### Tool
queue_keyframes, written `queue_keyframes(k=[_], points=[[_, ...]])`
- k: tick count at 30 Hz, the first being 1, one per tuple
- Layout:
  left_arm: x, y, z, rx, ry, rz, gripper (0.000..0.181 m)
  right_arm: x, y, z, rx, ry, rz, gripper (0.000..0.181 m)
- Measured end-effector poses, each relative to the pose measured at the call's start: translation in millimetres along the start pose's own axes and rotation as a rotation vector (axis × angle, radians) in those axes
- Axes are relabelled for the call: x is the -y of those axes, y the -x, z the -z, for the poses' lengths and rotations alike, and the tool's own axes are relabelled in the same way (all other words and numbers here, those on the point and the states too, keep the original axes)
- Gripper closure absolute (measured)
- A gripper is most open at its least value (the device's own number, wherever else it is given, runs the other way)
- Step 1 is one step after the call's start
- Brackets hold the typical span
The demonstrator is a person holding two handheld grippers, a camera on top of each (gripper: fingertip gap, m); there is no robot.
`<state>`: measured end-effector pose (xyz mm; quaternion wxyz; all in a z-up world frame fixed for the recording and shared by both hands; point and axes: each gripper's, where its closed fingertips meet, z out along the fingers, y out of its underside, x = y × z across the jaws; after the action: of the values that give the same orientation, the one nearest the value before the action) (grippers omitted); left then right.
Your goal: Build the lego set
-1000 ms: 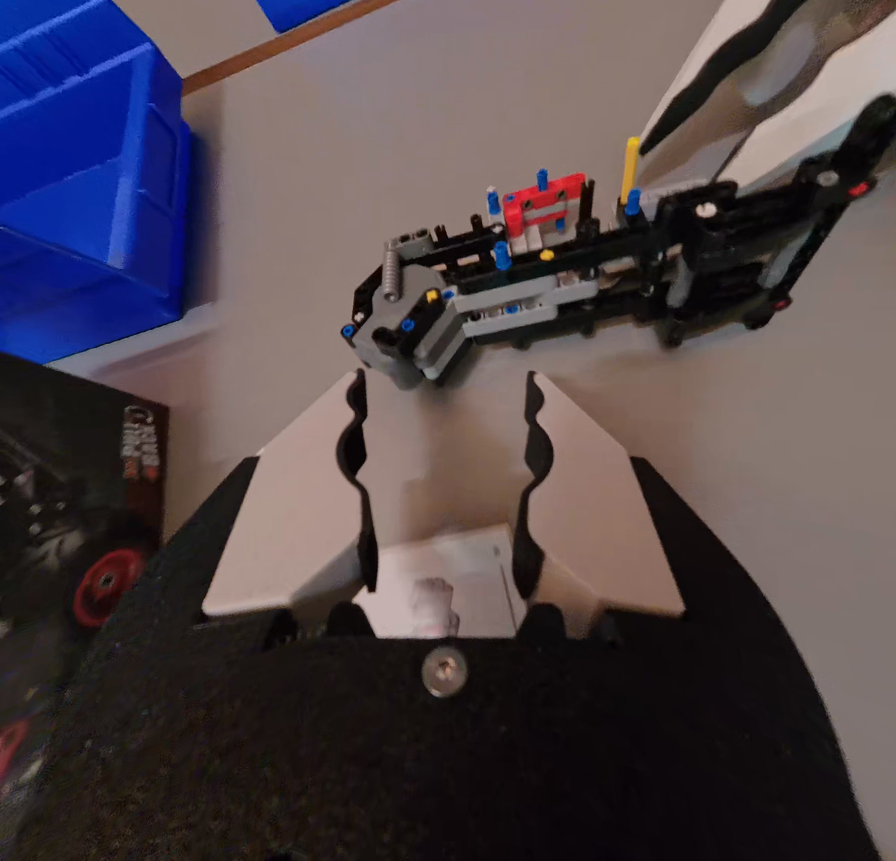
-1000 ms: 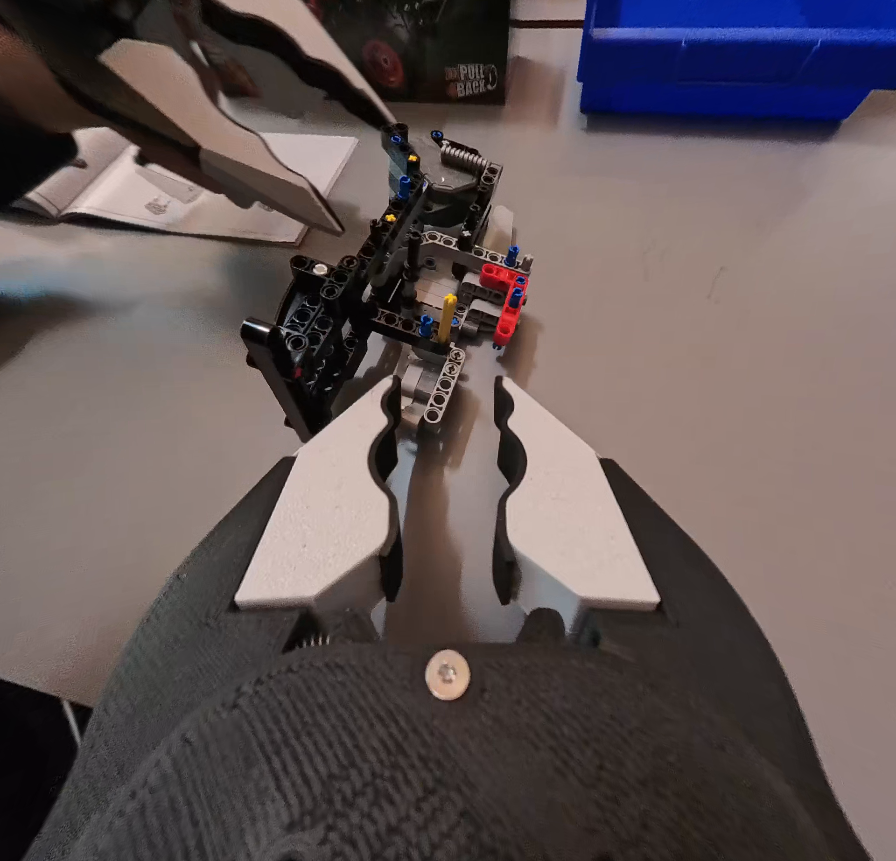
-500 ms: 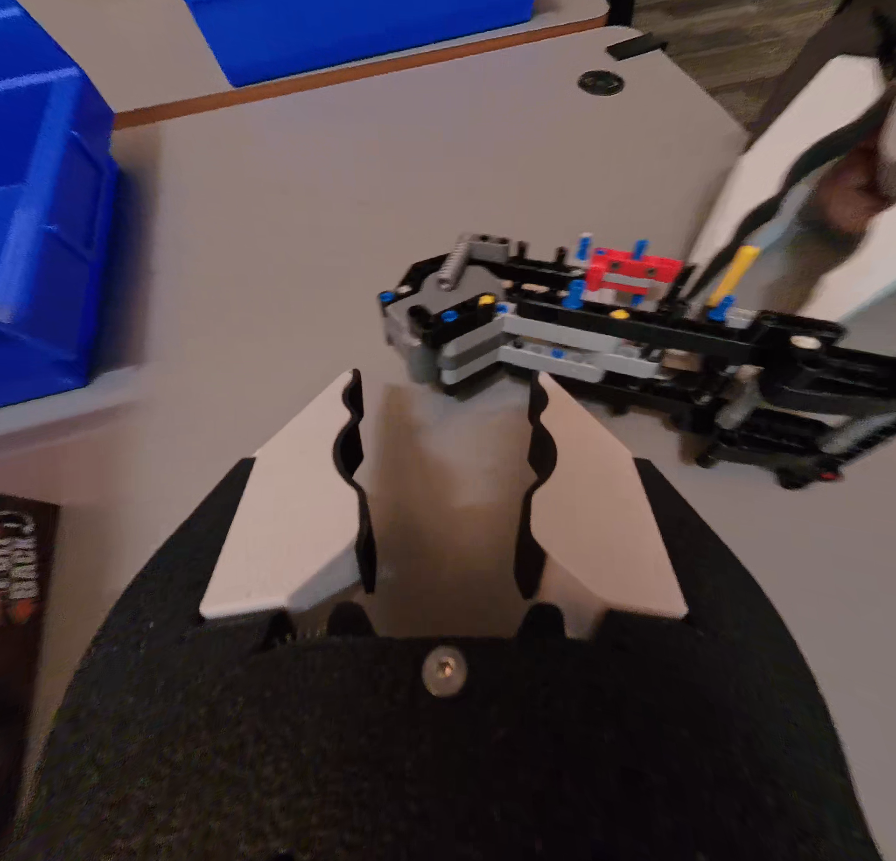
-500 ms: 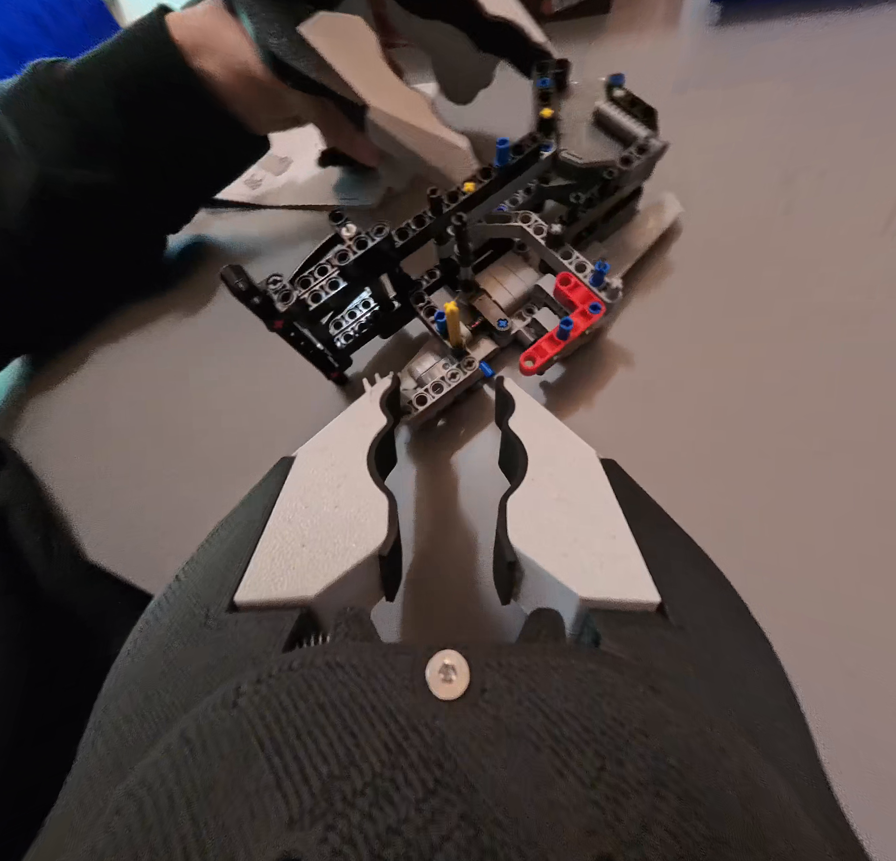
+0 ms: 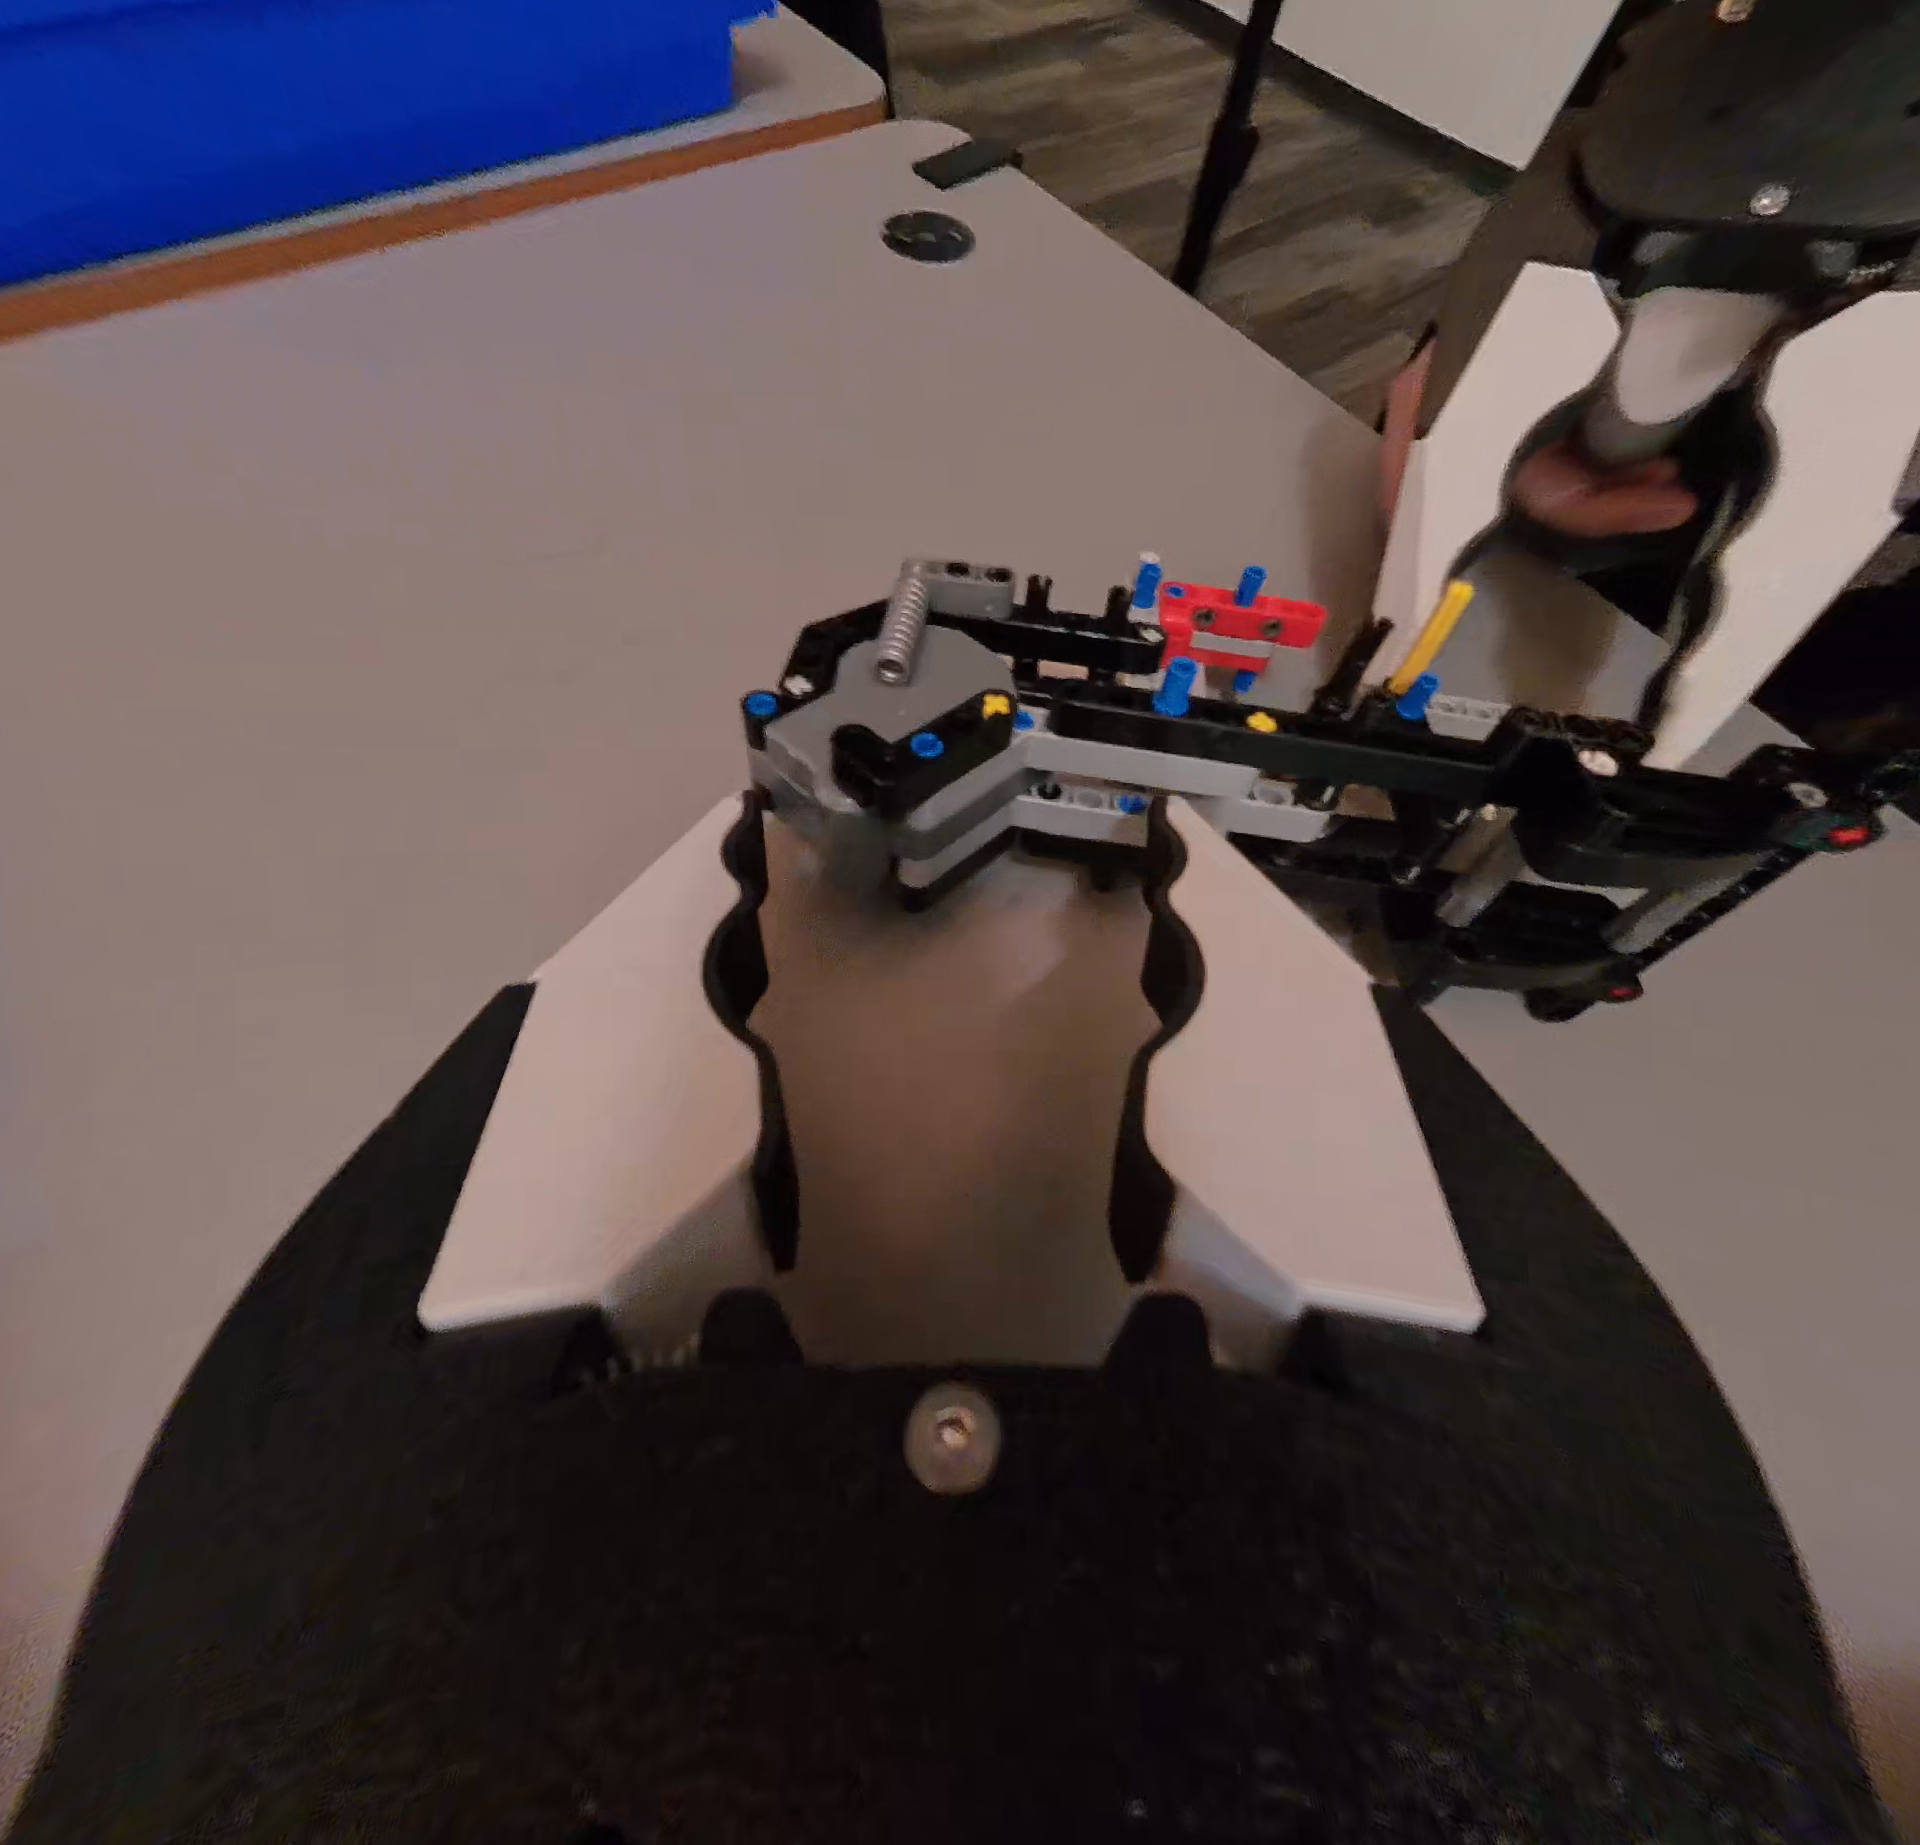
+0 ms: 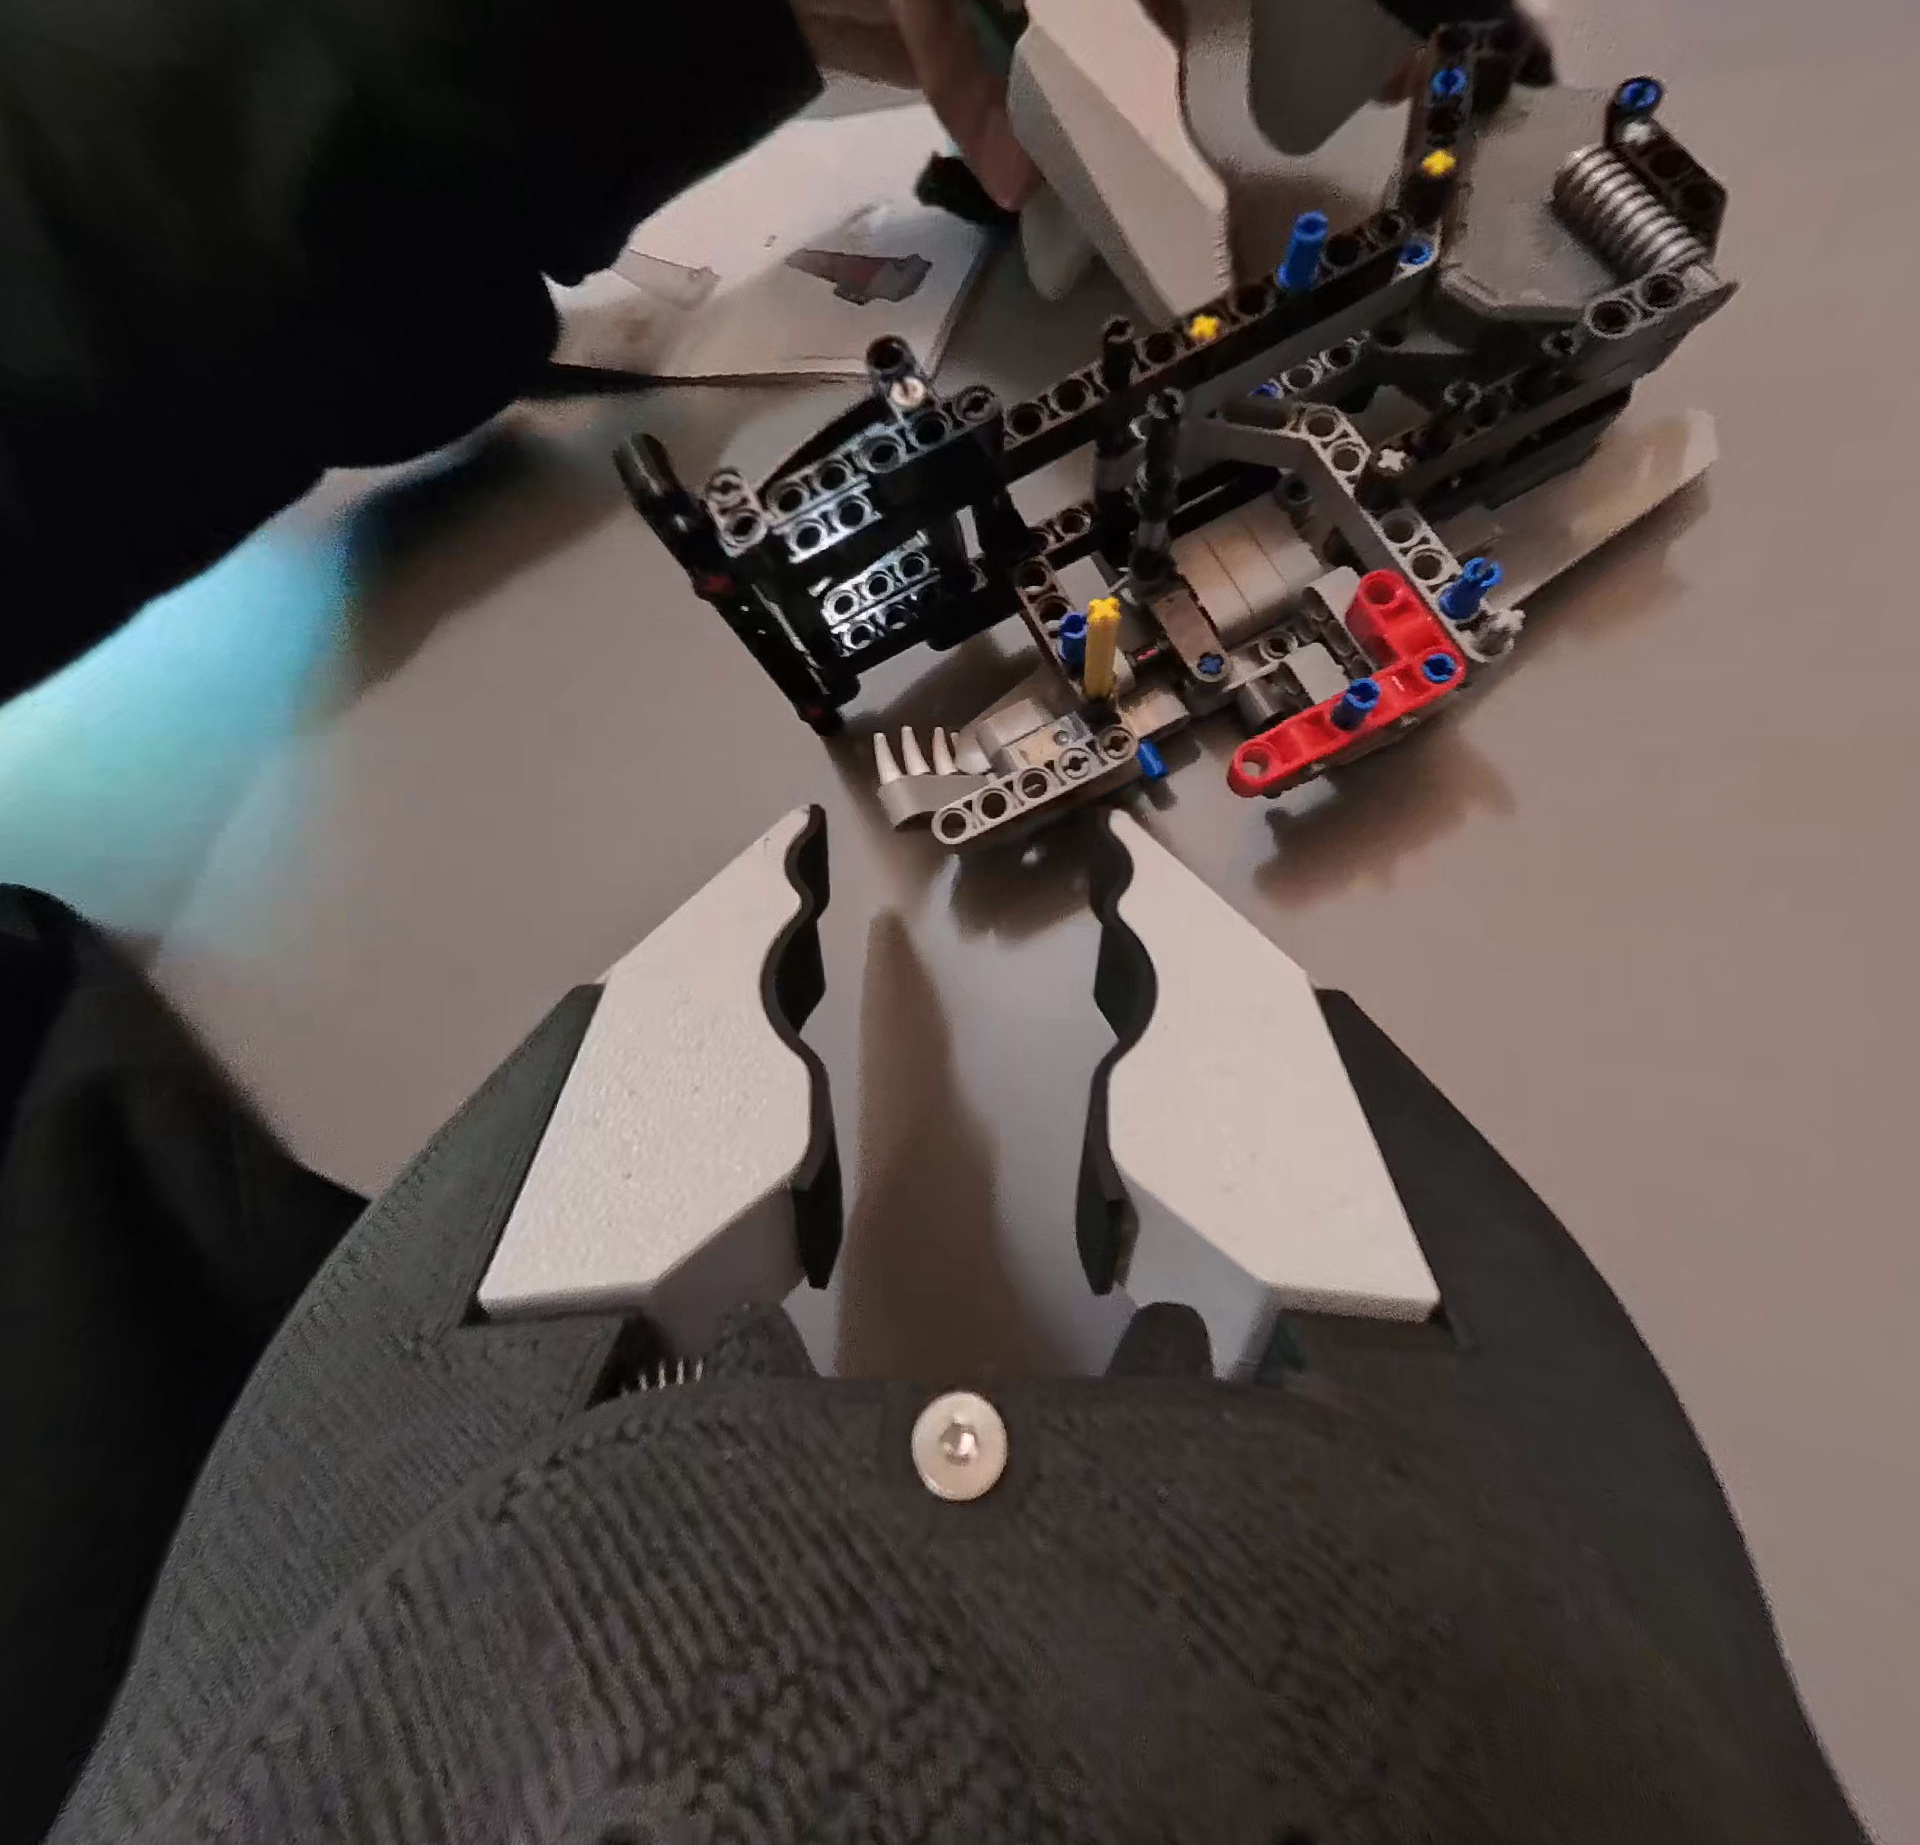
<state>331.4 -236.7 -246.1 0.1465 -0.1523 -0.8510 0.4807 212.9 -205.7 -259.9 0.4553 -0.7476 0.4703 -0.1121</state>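
Grey tabletop (image 5: 520,548) runs wide and bare to the left of the lego model (image 5: 1195,746); its far corner drops to dark floor (image 5: 1091,81). Beyond a wood-edged seam sits a blue bin (image 5: 364,60), contents not visible.

From the left wrist view, the left gripper (image 5: 951,839) is wide open and holds nothing, with the model's grey front end lying right at the gap between its tips; whether they touch is unclear. From the right wrist view, the right gripper (image 6: 961,850) is likewise open and empty, its tips just short of a grey beam (image 6: 1023,777) at the model's near side. Free table lies to the right of it.

On the model, a red bracket (image 6: 1351,683), yellow axle (image 6: 1101,642) and spring (image 6: 1626,211) show. A booklet (image 6: 769,309) lies on the table behind the model, partly under a dark sleeve (image 6: 312,185).
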Motion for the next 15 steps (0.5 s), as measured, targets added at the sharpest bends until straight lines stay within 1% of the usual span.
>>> queue_keyframes(k=[2,3,4,6,8,10,11,12,13,14,15], points=[[-1,-3,0,-0.004,0.000,0.011,0.111,-2,-7,0,-0.052,-0.002,0.019,0.134],[-3,-5,2,0.009,0.008,-0.002,0.110,-2,-13,1,-0.088,-0.005,0.028,0.131],[-6,-8,5,0.024,0.022,-0.020,0.108,-4,-17,4,-0.101,-0.004,0.034,0.128],[-13,-12,14,0.050,0.056,-0.019,0.106,-5,-23,10,-0.112,-0.014,0.024,0.128],[-19,-11,23,0.081,0.085,-0.012,0.113,-7,-30,16,-0.124,-0.024,0.029,0.132],[-18,6,29,0.192,0.077,-0.042,0.099,-11,-33,19,-0.114,-0.009,0.034,0.126],[-16,13,30,0.222,0.072,-0.056,0.095,-11,-31,19,-0.102,-0.009,0.031,0.124],[-15,16,29,0.224,0.064,-0.059,0.095,-11,-26,17,-0.082,-0.009,0.027,0.122],[-13,14,25,0.186,0.053,-0.048,0.096,-10,-21,14,-0.069,-0.014,0.031,0.126],[-13,8,19,0.124,0.048,-0.031,0.098,-8,-20,11,-0.082,-0.022,0.037,0.124],[-14,2,14,0.062,0.055,-0.009,0.103,-7,-24,9,-0.121,-0.026,0.044,0.128]])
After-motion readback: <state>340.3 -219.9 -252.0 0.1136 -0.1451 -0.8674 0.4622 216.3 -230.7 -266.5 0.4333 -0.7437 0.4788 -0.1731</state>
